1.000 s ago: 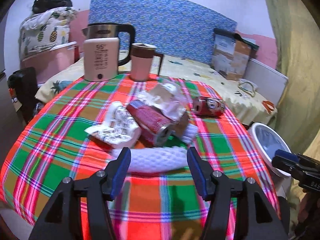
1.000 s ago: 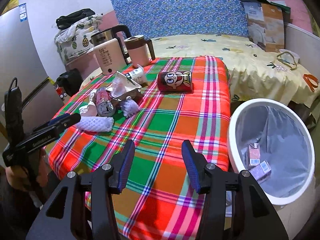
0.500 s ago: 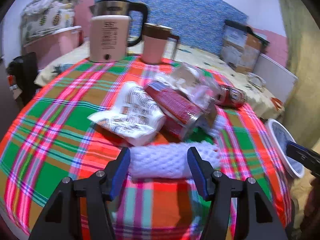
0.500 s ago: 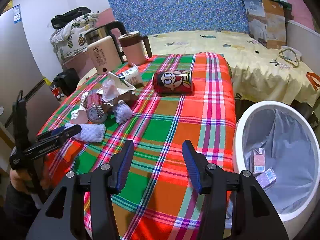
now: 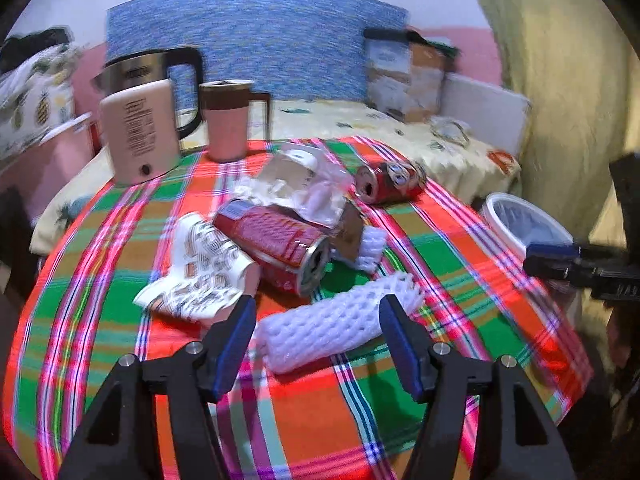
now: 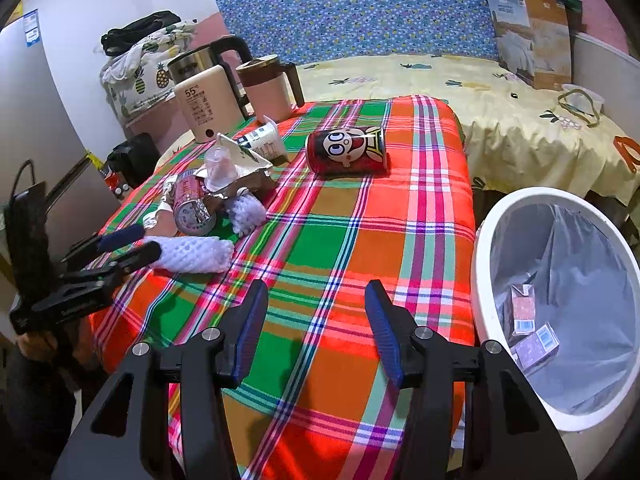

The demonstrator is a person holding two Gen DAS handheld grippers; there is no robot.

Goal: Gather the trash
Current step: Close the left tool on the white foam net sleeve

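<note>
A white foam net sleeve (image 5: 332, 322) lies on the plaid tablecloth (image 5: 460, 272), slanting between the fingers of my left gripper (image 5: 318, 318). Its jaws are opening and the pads do not touch the sleeve. Behind it lie a red can (image 5: 276, 240), a crumpled printed wrapper (image 5: 200, 272), a clear plastic wrapper (image 5: 304, 188) and a second red can (image 5: 390, 182). My right gripper (image 6: 316, 312) hovers open over bare cloth, nothing between its fingers. From the right wrist, the left gripper (image 6: 130, 246) straddles the sleeve (image 6: 192, 254). The cartoon-faced can (image 6: 348, 150) lies further back.
A white bin (image 6: 482, 248) with a grey liner stands right of the table, small boxes (image 6: 528, 324) inside. A kettle (image 5: 140, 128) and a pink mug (image 5: 228, 120) stand at the table's far edge. A bed (image 6: 460, 92) with a paper bag (image 6: 532, 36) lies beyond.
The left gripper rolled, so the sleeve now slants between its fingers, and its fingers spread wider. The right gripper has barely shifted.
</note>
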